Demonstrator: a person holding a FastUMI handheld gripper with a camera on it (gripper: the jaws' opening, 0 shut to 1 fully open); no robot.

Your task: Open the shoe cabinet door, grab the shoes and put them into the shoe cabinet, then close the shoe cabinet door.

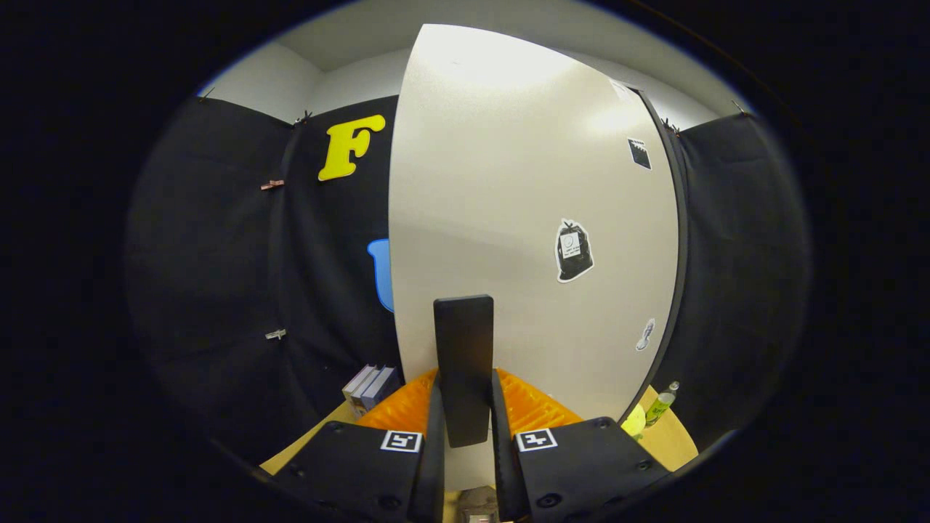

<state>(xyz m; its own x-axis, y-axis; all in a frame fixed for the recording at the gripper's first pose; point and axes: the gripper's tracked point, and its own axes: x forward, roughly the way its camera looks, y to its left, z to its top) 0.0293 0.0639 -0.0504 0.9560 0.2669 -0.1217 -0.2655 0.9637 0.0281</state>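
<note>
Closed on the dark upright handle (463, 367) of the shoe cabinet door (523, 218): claw (465, 421) at lower centre of the frame, both fingers pressing the handle's lower part from left and right. Handle a flat vertical bar, standing proud of the pale door panel, its top clear above the fingertips.

Door filling the middle of the frame, cream-white, glossy, curved by the lens, with a bright glare patch near its top. Three stickers on it: a black bag-shaped sticker (574, 250) right of centre, a small dark square sticker (639, 154) toward the upper right, a small pale sticker (645, 335) toward the lower right. A dark edge running down the door's right side.

Behind the fingers, at the foot of the door, a ribbed orange object (534, 407) showing on both sides of the handle; what it is, cannot tell. Left of it, lower left of centre, a few books (370, 387) standing against the black cloth wall (218, 276). Two small clips (273, 184) pinned on that cloth at the left. At lower right, a small green bottle (660, 405) standing on the tan wooden surface (672, 439), just beside something yellow-green (634, 421), too small to identify. Shoes not made out anywhere in this frame.
</note>
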